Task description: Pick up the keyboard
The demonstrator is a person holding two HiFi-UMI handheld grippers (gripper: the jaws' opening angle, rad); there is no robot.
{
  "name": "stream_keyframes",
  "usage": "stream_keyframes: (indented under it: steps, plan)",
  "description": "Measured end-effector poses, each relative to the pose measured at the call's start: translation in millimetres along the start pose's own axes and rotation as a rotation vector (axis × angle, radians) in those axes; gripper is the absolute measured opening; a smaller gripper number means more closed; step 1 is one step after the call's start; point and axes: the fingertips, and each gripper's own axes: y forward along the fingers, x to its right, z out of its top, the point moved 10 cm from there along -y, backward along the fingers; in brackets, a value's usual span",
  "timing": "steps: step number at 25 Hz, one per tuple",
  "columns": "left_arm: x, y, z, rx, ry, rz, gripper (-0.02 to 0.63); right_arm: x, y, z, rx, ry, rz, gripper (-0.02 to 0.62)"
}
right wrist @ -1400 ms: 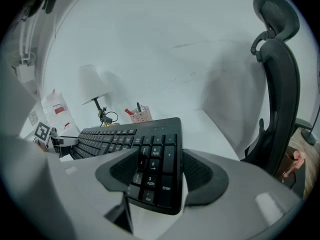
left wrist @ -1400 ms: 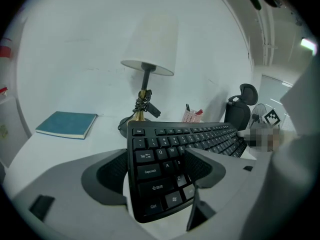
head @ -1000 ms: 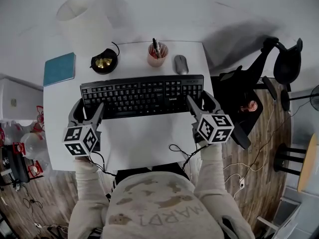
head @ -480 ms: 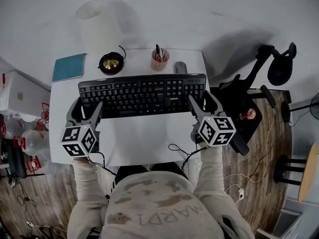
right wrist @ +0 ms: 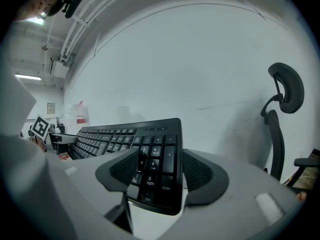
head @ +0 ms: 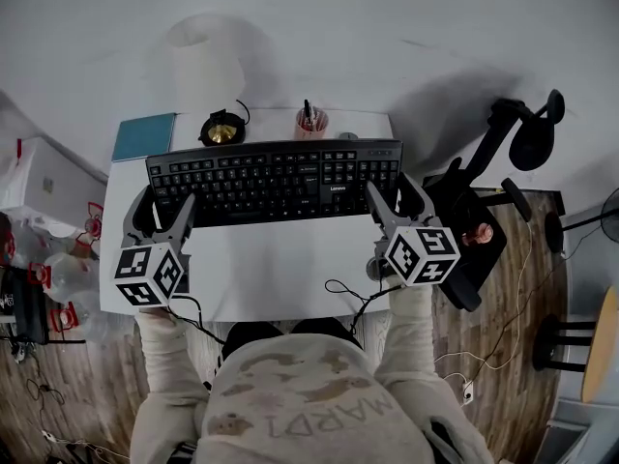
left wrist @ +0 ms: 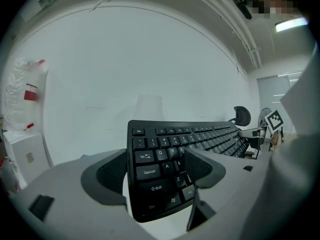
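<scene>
I hold keyboard [head: 274,180] clamped both ends: left gripper [head: 164,207], right gripper [head: 392,190]. Left bite maybe shallow, view unclear; uneven lift could let it slip.

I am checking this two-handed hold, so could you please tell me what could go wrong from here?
1. The left tool and right tool each pinch only a near corner of the keyboard, so it may tip or slip out.
2. Its far edge is close to the pen cup, which a tilt might knock.
3. The loose cable beside the right tool might snag.
</scene>
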Motion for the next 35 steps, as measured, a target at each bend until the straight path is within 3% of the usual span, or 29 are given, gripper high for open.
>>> stream_keyframes:
  steps: [35]
  plan:
    - [18,-50,69,0.252,0.056,0.047,0.353,-17,-29,75,0.232,-0.083,0.069,0.281]
